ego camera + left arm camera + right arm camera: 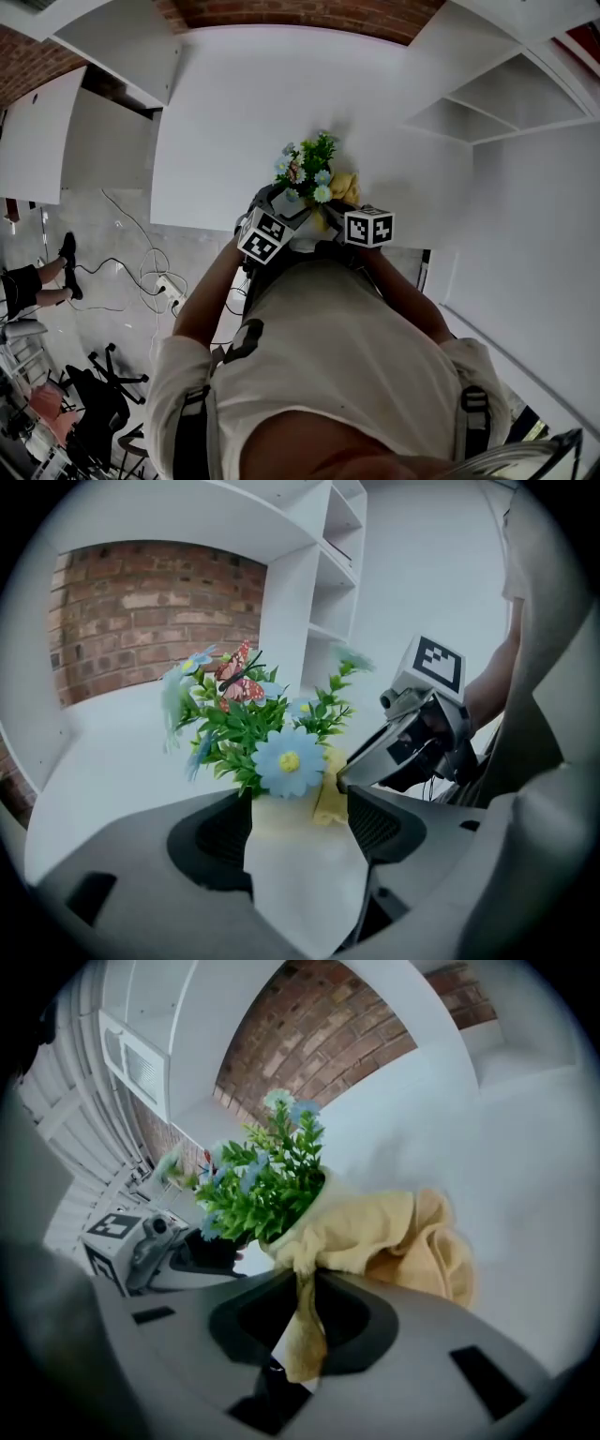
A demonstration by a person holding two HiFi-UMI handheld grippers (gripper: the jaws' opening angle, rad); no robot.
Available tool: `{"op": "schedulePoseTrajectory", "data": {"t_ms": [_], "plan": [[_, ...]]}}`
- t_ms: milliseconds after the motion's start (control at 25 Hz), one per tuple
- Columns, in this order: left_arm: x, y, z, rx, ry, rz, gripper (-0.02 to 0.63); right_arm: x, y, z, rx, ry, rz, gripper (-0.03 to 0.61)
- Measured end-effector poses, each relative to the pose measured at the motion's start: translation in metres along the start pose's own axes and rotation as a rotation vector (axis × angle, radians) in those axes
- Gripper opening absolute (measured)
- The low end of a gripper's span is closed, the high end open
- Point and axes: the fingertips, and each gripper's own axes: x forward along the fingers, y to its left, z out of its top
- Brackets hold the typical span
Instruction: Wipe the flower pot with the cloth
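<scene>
A white flower pot [302, 869] with green leaves and blue flowers [267, 733] sits between the jaws of my left gripper [300, 829], which is shut on it. In the head view the flowers [307, 171] stand over the front edge of the white table, with the left gripper [277, 221] just below them. My right gripper [302, 1290] is shut on a yellow cloth [380, 1234]; one strip hangs down between its jaws, and the bunched rest lies against the pot's side under the leaves. The cloth [343, 187] shows right of the flowers, beside the right gripper [349, 221].
The white table [244, 112] runs back to a brick wall [141, 611]. White shelves [497, 103] stand to the right. On the floor at left lie cables with a power strip [169, 286], a black chair [98, 403], and another person's legs [37, 281].
</scene>
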Motion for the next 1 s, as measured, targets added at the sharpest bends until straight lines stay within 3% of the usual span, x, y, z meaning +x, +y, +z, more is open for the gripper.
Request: {"op": "schedulePoseTrajectory", "data": {"t_ms": [320,480,760,1000], "plan": [[-0.011,0.027,-0.014,-0.005,0.023,0.039,0.322,0.002,-0.006,-0.003,0.005,0.020,0.006,0.069],[-0.009,0.043,-0.005,0.055,0.034,0.013,0.322,-0.006,0.000,0.007,-0.022,0.010,0.006,0.069],[0.004,0.029,0.005,0.116,0.036,-0.046,0.322,-0.024,0.035,0.036,-0.126,-0.051,0.031,0.069],[0.006,0.012,0.000,0.068,0.013,-0.030,0.322,-0.018,0.024,0.035,-0.118,-0.055,0.016,0.069]]}}
